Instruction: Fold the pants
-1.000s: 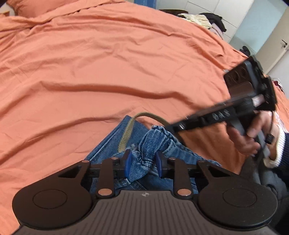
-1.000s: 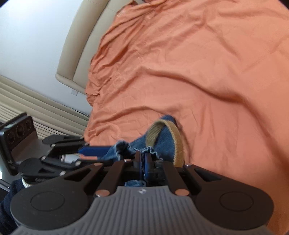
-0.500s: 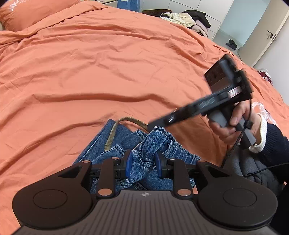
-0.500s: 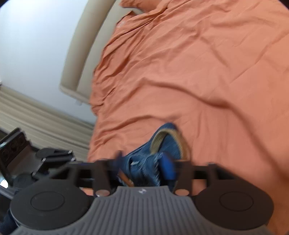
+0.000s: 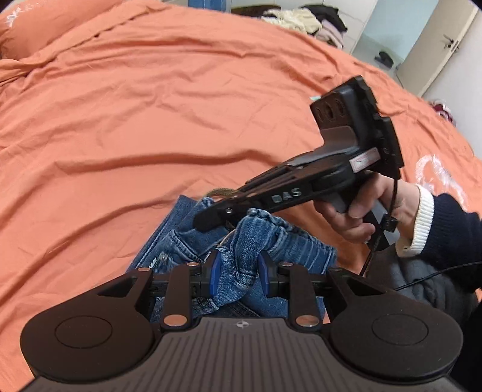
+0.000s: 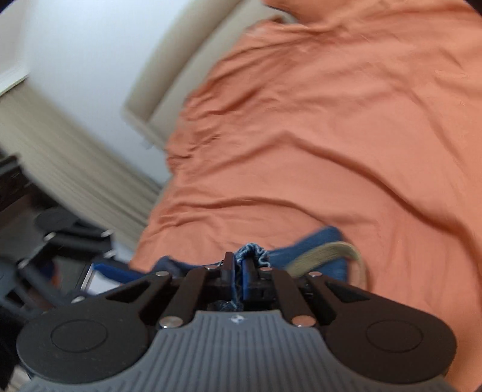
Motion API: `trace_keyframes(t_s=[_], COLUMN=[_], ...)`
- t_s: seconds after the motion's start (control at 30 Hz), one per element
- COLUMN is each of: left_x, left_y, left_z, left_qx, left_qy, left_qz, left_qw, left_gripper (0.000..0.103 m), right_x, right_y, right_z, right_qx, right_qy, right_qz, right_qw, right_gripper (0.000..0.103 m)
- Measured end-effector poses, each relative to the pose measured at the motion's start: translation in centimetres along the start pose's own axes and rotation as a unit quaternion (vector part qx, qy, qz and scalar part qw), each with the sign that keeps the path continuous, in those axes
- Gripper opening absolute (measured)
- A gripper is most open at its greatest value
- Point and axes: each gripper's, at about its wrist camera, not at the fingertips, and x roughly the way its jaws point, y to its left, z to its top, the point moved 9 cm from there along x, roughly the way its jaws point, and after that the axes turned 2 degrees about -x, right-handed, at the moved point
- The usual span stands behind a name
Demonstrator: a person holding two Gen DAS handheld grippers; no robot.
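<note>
Surface: orange bedsheet (image 5: 150,126), creased, spread over the whole bed.
Room, left to right: orange pillow (image 5: 27,27) at the far left corner; heap of clothes (image 5: 304,18) beyond the far edge; pale door (image 5: 436,45) at the right. In the right wrist view, beige headboard (image 6: 168,78) against a white wall.
Writing: raised letters "DAS" (image 5: 286,196) on the side of the right gripper.
Pants: blue jeans (image 5: 289,241), bunched at the near edge of the bed, tan belt (image 6: 325,256) looped beside them.
Left gripper (image 5: 236,274): partly closed, blue pads clamped on a thick fold of denim.
Right gripper (image 6: 238,271): fully closed, pinching a gathered denim edge; gripped by a hand (image 5: 361,211) in a dark sleeve with white cuff.
</note>
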Motion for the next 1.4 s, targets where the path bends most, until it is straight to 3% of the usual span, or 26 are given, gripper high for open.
trace_keyframes(t_s=[0.13, 0.23, 0.3, 0.4, 0.47, 0.57, 0.63, 0.77, 0.87, 0.93, 0.97, 1.1, 1.2, 1.3, 1.33, 1.4], left_x=[3.6, 5.6, 6.7, 8.0, 8.3, 8.0, 7.4, 4.6, 2.5, 0.8, 0.1, -3.3, -6.1, -8.4, -8.9, -9.6], left_y=[2.2, 3.7, 3.8, 3.9, 4.3, 4.2, 4.3, 4.5, 4.9, 5.6, 6.0, 7.9, 9.0, 9.5, 9.7, 10.2], left_z=[0.7, 1.5, 1.6, 1.3, 1.3, 1.2, 1.1, 0.9, 0.0, -1.4, -2.1, -6.8, -11.2, -15.7, -17.3, -20.1], left_qx=[-0.015, -0.031, -0.034, -0.034, -0.052, -0.053, -0.059, -0.077, -0.08, -0.095, -0.104, -0.16, -0.225, -0.281, -0.302, -0.352], left_qy=[0.018, 0.018, 0.024, 0.033, 0.031, 0.02, 0.01, -0.029, -0.041, -0.043, -0.045, -0.047, -0.058, -0.074, -0.081, -0.098], left_qz=[0.019, 0.032, 0.032, 0.041, 0.041, 0.053, 0.066, 0.099, 0.133, 0.149, 0.161, 0.201, 0.217, 0.228, 0.233, 0.228], left_qw=[0.9995, 0.9989, 0.9986, 0.998, 0.9973, 0.997, 0.9961, 0.9916, 0.987, 0.9833, 0.9805, 0.9652, 0.9481, 0.9293, 0.9208, 0.9028], left_gripper=[0.028, 0.028, 0.028, 0.035, 0.041, 0.051, 0.055, 0.063, 0.064, 0.064, 0.064, 0.064, 0.064, 0.067, 0.067, 0.067], right_x=[1.3, 1.0, 0.3, -2.1, -3.9, -5.4, -5.0, -2.7, -0.6, 0.5, 1.0, 1.2, -0.2, -2.7, -3.7, -5.3], right_y=[-2.7, -3.5, -3.8, -3.9, -3.7, -2.4, -1.3, 0.4, 0.1, -1.1, -1.7, -2.1, -1.0, 0.4, 0.9, 1.5], right_z=[-0.3, -0.5, -0.6, 0.1, 0.6, 0.2, -0.7, -2.0, -2.0, -1.9, -1.9, -2.0, -1.8, -2.1, -2.2, -2.6], right_qx=[0.028, 0.055, 0.056, 0.032, 0.035, 0.038, 0.02, -0.033, -0.06, -0.058, -0.056, -0.056, -0.055, -0.053, -0.056, -0.048], right_qy=[0.018, 0.022, 0.027, -0.002, -0.027, -0.035, -0.02, 0.005, 0.009, 0.011, 0.012, 0.011, -0.011, -0.035, -0.045, -0.054], right_qz=[-0.046, -0.043, -0.067, -0.102, -0.084, -0.035, -0.032, -0.057, -0.096, -0.123, -0.133, -0.139, -0.132, -0.131, -0.134, -0.137], right_qw=[0.998, 0.997, 0.996, 0.994, 0.995, 0.998, 0.999, 0.998, 0.994, 0.991, 0.989, 0.989, 0.99, 0.989, 0.988, 0.988], right_gripper=[0.0, 0.001, 0.004, 0.006, 0.013, 0.015, 0.015, 0.015, 0.014, 0.006, 0.0, 0.0, 0.002, 0.021, 0.025, 0.042])
